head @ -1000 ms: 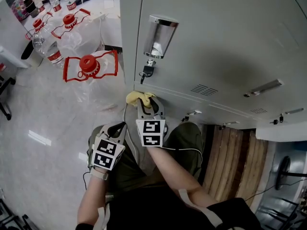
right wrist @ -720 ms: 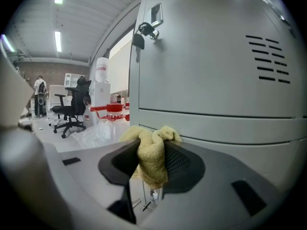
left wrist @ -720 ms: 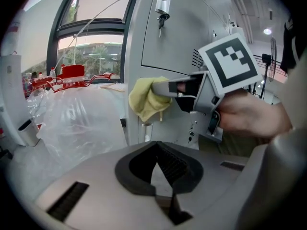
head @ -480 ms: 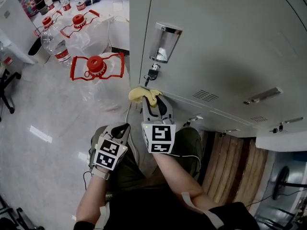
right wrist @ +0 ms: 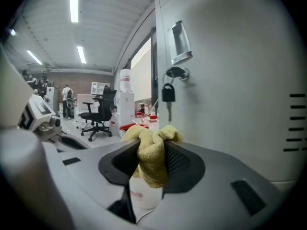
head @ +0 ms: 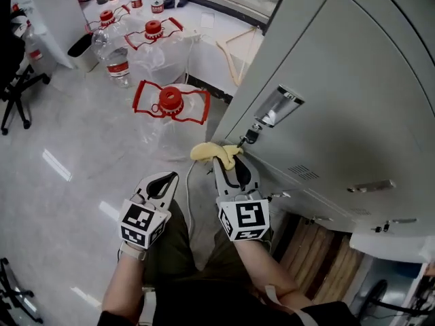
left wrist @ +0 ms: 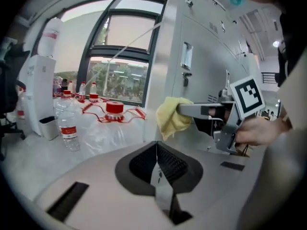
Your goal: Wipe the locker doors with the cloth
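Observation:
A yellow cloth (head: 212, 153) is bunched in my right gripper (head: 228, 160), which is shut on it. It is held close to the left edge of the grey locker door (head: 353, 107), just below the lock with its hanging key (head: 246, 138). The right gripper view shows the cloth (right wrist: 152, 150) between the jaws, the key (right wrist: 168, 95) and the door's metal handle (right wrist: 179, 42) ahead. My left gripper (head: 162, 184) hangs lower left, away from the door, its jaws shut on nothing. In the left gripper view the cloth (left wrist: 173, 117) and right gripper (left wrist: 199, 111) appear at right.
Large clear water jugs with red caps and handles (head: 170, 104) stand on the shiny floor (head: 68, 148) left of the lockers, with smaller bottles (head: 117, 63) behind. An office chair (head: 17, 80) is at far left. Lower locker doors with vents and handles (head: 370, 186) lie to the right.
The head view has swung, showing more floor and jugs. My right gripper with the cloth stays near the door's left edge below the key. The left gripper stays low.

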`<state>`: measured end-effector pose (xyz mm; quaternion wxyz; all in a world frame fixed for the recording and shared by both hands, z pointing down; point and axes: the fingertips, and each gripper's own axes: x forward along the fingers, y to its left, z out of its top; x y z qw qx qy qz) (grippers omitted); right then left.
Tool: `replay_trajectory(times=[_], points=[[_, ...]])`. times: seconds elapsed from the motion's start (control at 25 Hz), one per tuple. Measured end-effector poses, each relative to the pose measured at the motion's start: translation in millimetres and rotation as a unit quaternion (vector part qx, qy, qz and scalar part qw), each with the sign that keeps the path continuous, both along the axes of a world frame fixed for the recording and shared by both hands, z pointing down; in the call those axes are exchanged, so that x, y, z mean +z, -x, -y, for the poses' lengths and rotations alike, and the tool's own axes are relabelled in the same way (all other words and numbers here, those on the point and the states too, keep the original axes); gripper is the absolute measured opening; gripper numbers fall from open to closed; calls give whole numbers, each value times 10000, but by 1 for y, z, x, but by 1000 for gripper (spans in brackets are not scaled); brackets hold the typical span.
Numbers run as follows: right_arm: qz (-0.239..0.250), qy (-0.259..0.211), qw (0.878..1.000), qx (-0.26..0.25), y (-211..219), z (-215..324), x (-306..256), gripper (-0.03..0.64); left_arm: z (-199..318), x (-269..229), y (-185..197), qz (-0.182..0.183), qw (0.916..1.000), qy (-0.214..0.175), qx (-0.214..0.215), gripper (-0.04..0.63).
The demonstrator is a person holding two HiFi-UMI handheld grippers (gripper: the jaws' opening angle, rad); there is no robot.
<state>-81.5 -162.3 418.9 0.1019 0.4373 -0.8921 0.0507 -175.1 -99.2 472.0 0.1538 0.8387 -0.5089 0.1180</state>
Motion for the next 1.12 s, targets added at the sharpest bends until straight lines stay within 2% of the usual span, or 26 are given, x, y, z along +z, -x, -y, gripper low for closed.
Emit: replay_trajectory(times=[0.2,0.48,0.64,0.92,1.12], points=[[109,213,9949,-982,60,-20,-41,147,-19,-62,53,-276,9965,-158,-772,11],[199,190,9802,-1959,138,-54,-137,147,-50,-163,110,-439,9884,-397,-1399,11],[173,193,9736,-2269,162,-69,-195,147,-72,-229,137,-598,9820,-429,-1740,11],[232,163,9652,-2599,192,-93,-315,147,-112,-346,172,-397,9774,-557,-2000,11],[263,73,9562,-2916,212,-117,-409,148,-133,-444,187,-452,9741,-624,-2126,11]])
